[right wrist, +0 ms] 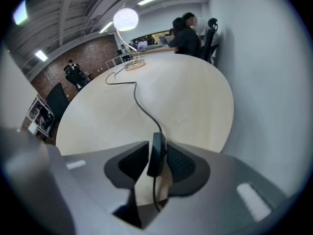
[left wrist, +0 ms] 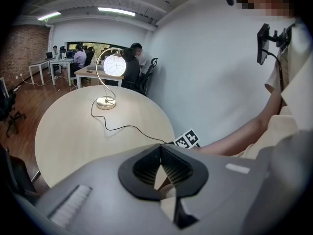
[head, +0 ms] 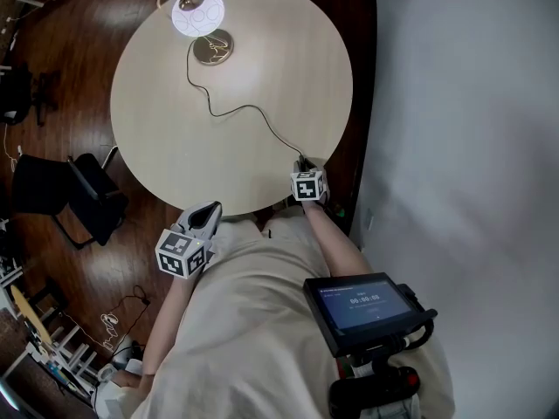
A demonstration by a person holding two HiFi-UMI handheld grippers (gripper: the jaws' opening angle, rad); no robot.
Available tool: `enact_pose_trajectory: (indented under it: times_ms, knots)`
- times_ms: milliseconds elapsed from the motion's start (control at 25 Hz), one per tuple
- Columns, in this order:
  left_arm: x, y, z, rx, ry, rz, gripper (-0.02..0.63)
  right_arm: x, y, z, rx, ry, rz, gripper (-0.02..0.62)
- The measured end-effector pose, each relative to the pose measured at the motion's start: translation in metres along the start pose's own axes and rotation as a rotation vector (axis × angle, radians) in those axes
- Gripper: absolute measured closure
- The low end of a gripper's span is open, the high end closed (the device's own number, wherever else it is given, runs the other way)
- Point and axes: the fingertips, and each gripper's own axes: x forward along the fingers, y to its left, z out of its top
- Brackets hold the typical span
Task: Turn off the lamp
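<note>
The lamp [head: 198,11] stands at the far edge of the round table [head: 279,51], its white globe lit and its brass base [head: 213,48] beside it. In the left gripper view the lamp [left wrist: 114,65] glows too. A black cord [head: 253,109] runs from the base to the near right edge. There my right gripper [head: 303,166] is shut on the cord's black inline switch [right wrist: 157,153], which stands upright between the pads. My left gripper [head: 210,212] hangs off the table's near edge, shut and empty, its tips [left wrist: 160,153] meeting.
A white wall [head: 463,103] rises close along the table's right side. Black chairs [head: 83,195] stand on the wooden floor at the left. A screen [head: 358,308] hangs at my chest. People sit at desks [left wrist: 78,58] far behind the lamp.
</note>
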Motion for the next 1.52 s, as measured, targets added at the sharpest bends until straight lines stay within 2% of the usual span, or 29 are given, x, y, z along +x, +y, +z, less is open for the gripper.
enact_pose_trajectory:
  times_ms: [160, 560, 720, 1000, 1320, 1520]
  knots:
    - [0.009, 0.000, 0.011, 0.033, -0.002, -0.008, 0.602, -0.001, 0.000, 0.000, 0.050, -0.019, 0.002, 0.469]
    - [0.034, -0.001, 0.038, 0.107, 0.007, -0.027, 0.601, -0.002, -0.001, 0.001, 0.044, -0.002, -0.030, 0.494]
    - [0.034, -0.003, 0.046, 0.110, -0.001, -0.035, 0.601, -0.001, 0.001, 0.000, 0.043, -0.003, -0.030, 0.499]
    - [0.031, -0.001, 0.035, 0.096, 0.007, -0.042, 0.601, -0.004, 0.001, 0.002, 0.017, 0.002, -0.063, 0.503]
    - [0.031, 0.000, 0.033, 0.090, 0.003, -0.042, 0.601, 0.003, 0.002, -0.002, -0.063, 0.039, -0.100, 0.509]
    - [0.028, 0.004, 0.030, 0.055, 0.000, -0.041, 0.601, 0.006, 0.003, -0.001, -0.103, 0.064, -0.128, 0.512]
